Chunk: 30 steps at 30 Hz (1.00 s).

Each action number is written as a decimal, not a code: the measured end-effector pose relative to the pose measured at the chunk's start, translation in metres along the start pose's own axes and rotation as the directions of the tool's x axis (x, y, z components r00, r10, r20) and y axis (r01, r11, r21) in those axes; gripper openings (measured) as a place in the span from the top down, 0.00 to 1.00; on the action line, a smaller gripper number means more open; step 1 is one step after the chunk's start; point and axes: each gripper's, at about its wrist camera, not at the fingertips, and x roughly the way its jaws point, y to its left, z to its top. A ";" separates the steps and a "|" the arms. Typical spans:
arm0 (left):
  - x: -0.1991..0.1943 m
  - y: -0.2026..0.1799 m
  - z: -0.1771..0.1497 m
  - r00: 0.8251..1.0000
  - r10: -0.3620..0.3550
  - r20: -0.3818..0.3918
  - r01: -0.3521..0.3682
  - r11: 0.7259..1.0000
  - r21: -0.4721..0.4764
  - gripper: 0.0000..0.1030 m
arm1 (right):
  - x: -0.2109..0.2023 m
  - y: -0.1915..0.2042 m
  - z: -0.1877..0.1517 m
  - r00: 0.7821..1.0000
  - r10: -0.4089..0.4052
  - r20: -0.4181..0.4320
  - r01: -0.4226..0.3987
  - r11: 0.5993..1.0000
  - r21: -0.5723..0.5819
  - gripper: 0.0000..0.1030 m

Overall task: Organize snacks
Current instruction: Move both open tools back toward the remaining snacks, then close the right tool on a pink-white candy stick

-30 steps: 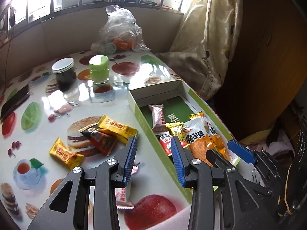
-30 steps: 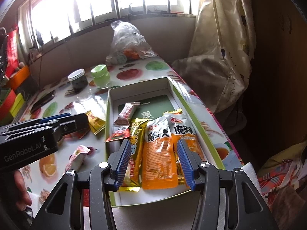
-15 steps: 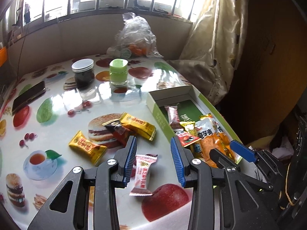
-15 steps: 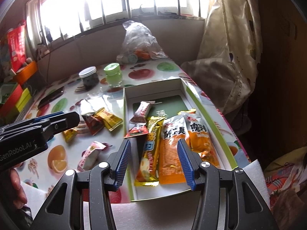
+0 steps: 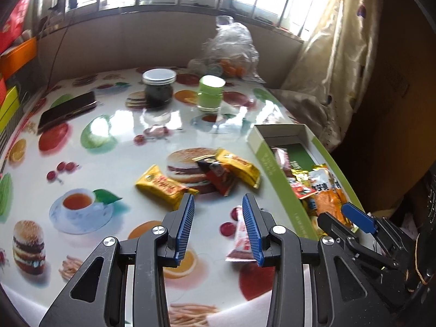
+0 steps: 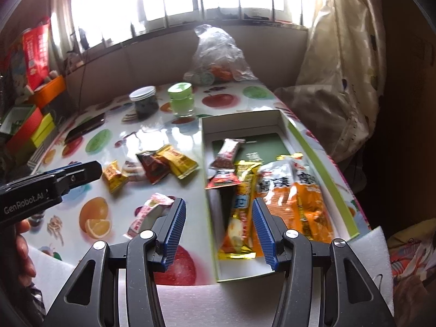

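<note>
Dark jar [image 5: 159, 88], green cup [image 5: 210, 92], phone [image 5: 67, 111]

Pink-white candy [image 5: 241, 238] — partly hidden behind left tool [image 5: 218, 229].

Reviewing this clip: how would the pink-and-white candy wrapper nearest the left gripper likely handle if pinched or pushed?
The pink-and-white candy wrapper looks small and crimped, so probably light and crushable. Lying flat on the glossy tablecloth, it may slide rather than roll when nudged.

Table [image 5: 114, 163] bears snacks [image 5: 163, 186], box [image 5: 265, 160], perhaps phone [image 5: 68, 110].
</note>
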 end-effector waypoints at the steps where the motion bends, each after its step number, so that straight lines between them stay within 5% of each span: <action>1: -0.001 0.004 -0.001 1.000 0.008 0.001 -0.008 1.000 -0.007 0.63 | 0.001 0.004 0.000 1.000 0.013 -0.007 -0.013 1.000 -0.011 0.52; 13: -0.001 0.056 -0.018 0.997 0.074 -0.027 -0.077 0.991 -0.111 0.63 | 0.025 0.054 -0.004 0.994 0.069 -0.081 -0.076 0.992 -0.099 0.52; 25: 0.002 0.083 -0.030 0.996 0.072 -0.051 -0.079 0.983 -0.164 0.63 | 0.060 0.066 -0.008 0.978 0.100 -0.182 -0.111 0.993 -0.051 0.52; 30: 0.004 0.089 -0.032 0.996 0.065 -0.056 -0.074 0.982 -0.175 0.63 | 0.066 0.071 -0.010 0.976 0.091 -0.196 -0.104 0.993 -0.053 0.64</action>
